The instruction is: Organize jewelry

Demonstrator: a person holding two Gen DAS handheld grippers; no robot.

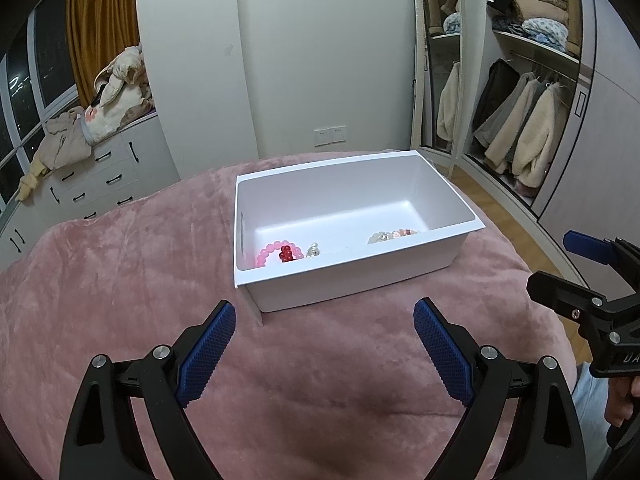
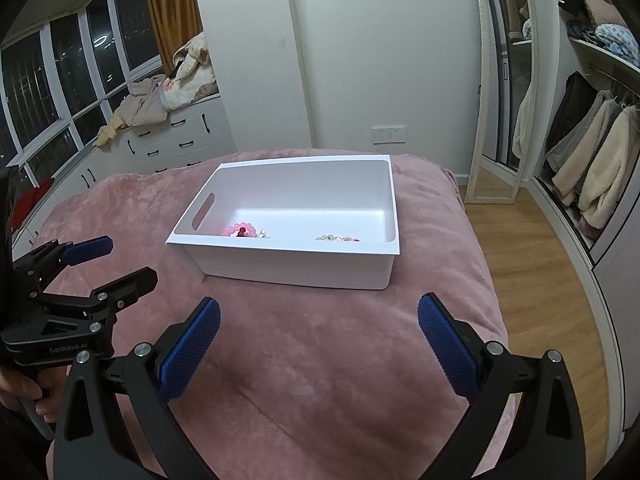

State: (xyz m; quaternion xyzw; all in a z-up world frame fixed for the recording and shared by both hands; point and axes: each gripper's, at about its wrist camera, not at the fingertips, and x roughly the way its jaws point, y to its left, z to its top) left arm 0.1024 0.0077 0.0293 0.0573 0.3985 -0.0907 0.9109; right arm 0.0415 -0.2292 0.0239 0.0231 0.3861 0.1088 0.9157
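A white plastic bin (image 1: 348, 280) (image 2: 296, 270) stands on the pink blanket. Inside at its near left lie a pink bead bracelet (image 1: 267, 254) (image 2: 236, 229), a dark red bead piece (image 1: 286, 254) and a small silver piece (image 1: 313, 251). A pale mixed bead bracelet (image 1: 394, 236) (image 2: 338, 237) lies at the near right. My left gripper (image 1: 324, 320) is open and empty, short of the bin's near wall. My right gripper (image 2: 319, 316) is open and empty, also short of the bin. Each gripper shows at the other view's edge.
The pink blanket (image 1: 120, 300) (image 2: 320, 380) covers the bed. White drawers (image 1: 100, 184) with piled clothes stand left, a leaning mirror (image 1: 440, 60) and an open wardrobe (image 1: 532, 120) right. Wooden floor (image 2: 540, 260) lies right of the bed.
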